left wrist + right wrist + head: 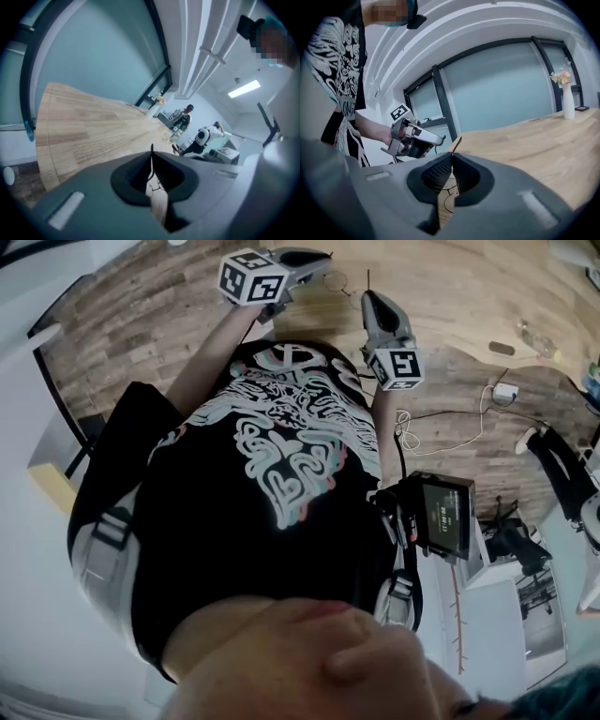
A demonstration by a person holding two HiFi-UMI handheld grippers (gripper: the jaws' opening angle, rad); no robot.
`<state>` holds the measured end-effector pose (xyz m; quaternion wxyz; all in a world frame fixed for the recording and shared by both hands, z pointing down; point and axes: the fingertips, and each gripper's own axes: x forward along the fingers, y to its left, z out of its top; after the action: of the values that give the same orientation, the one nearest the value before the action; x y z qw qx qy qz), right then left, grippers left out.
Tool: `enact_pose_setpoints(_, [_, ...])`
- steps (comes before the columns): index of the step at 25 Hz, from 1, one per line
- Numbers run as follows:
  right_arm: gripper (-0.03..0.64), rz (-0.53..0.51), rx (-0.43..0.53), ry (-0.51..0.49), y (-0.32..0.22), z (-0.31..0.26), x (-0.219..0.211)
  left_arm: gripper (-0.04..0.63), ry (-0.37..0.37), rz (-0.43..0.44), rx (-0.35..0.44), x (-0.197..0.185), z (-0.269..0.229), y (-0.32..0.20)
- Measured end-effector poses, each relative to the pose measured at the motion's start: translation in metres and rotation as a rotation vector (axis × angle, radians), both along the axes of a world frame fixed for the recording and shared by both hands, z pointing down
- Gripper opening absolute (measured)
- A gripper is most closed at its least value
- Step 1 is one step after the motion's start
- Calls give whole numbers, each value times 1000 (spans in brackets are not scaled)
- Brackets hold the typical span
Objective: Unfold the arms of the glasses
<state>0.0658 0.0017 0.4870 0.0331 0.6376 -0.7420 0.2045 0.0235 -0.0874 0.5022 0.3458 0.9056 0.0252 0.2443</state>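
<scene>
At the far edge of the head view, over the pale wooden desk [441,287], the left gripper [323,261] and the right gripper [368,296] face each other with the glasses [337,280] between them. The glasses show there only as a faint wire loop and one thin dark line rising beside the right gripper's tip. Much of that view is taken up by the person's black printed shirt [281,456].

In the left gripper view, the fingers [136,176] are clenched together on a thin part of the glasses [153,186]. A dark sliver pokes out above them and wire curves show in the slot below, but which part is pinched cannot be told.

In the right gripper view, the fingers [438,173] are likewise clenched on the glasses [448,193]. A slim arm tip juts up from the seam and round wire rims are half hidden beneath. The left gripper [440,138] is just beyond, held in the person's hand. A white vase of flowers [567,101] stands far back on the desk.
</scene>
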Motion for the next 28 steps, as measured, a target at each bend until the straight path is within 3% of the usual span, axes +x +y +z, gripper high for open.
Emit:
enact_pose_setpoints(11, [8,4,88,-150,2,-13,12,3,-1,-50,-14,-2,2,-17])
enact_pose_setpoints(20, [8,-3,123,-193,4,-20,6,3,-20,-64,8,-12,4,-20])
enact_pose_setpoints(28, [6,-22,125,-170,4,-20,0,3,-30,-62,18,-14,4,-19])
